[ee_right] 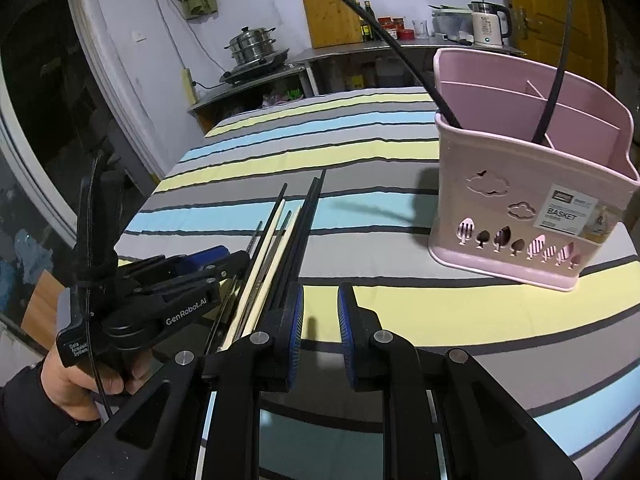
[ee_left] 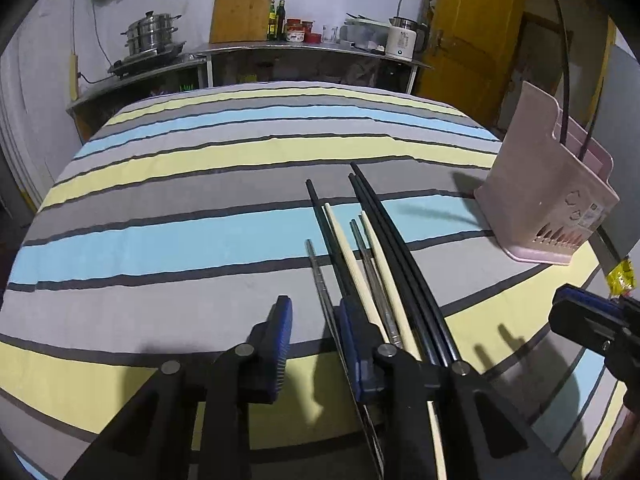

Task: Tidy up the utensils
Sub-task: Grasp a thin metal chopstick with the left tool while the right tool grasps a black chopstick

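Several chopsticks lie side by side on the striped cloth: black ones, cream ones and metal ones. They also show in the right wrist view. My left gripper is open and empty, low over the near ends, its right finger among them. A pink utensil basket holds two black chopsticks; it also shows in the left wrist view. My right gripper is open and empty, just right of the row and left of the basket.
The striped cloth covers the table. Behind it stands a steel counter with a steamer pot, a cutting board, bottles and a white kettle. A yellow door is at the back right. A yellow wrapper lies by the basket.
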### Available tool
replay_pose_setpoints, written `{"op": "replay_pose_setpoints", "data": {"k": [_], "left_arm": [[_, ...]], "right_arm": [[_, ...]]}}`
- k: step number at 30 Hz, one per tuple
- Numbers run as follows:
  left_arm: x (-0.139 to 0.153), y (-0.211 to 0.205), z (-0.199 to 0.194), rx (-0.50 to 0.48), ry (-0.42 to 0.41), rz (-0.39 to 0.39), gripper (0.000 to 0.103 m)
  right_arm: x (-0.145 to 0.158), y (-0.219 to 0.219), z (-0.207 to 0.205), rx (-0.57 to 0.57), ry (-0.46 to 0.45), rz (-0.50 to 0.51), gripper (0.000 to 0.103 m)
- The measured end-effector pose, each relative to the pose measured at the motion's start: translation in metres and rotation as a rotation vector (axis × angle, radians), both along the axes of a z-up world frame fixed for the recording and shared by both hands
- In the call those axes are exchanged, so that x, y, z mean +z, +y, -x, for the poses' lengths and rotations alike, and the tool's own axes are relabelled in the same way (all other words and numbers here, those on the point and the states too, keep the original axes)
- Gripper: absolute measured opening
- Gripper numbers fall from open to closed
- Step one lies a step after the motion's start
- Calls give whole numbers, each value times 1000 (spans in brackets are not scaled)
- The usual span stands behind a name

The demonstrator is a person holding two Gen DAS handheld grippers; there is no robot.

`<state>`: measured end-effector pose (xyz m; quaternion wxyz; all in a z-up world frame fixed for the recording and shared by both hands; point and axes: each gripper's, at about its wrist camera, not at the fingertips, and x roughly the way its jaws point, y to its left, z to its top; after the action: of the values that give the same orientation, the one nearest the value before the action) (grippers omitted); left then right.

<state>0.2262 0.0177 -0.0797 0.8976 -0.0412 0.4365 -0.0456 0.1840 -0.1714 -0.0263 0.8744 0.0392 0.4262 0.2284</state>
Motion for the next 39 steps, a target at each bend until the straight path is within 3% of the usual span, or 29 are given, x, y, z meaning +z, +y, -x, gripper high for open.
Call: {"op": "replay_pose_setpoints", "data": {"k": [5, 22, 39], "left_arm": [[1, 12, 3, 22, 7, 18, 9], [-1, 43, -15, 13, 9, 24, 8], [-2, 53, -24, 50, 33, 117, 8]], "right_arm": [[-3, 2, -4, 3, 6, 4, 18], [-41, 56, -72, 23, 90, 61, 18], [-41, 64, -85, 6, 82, 135, 17]]}}
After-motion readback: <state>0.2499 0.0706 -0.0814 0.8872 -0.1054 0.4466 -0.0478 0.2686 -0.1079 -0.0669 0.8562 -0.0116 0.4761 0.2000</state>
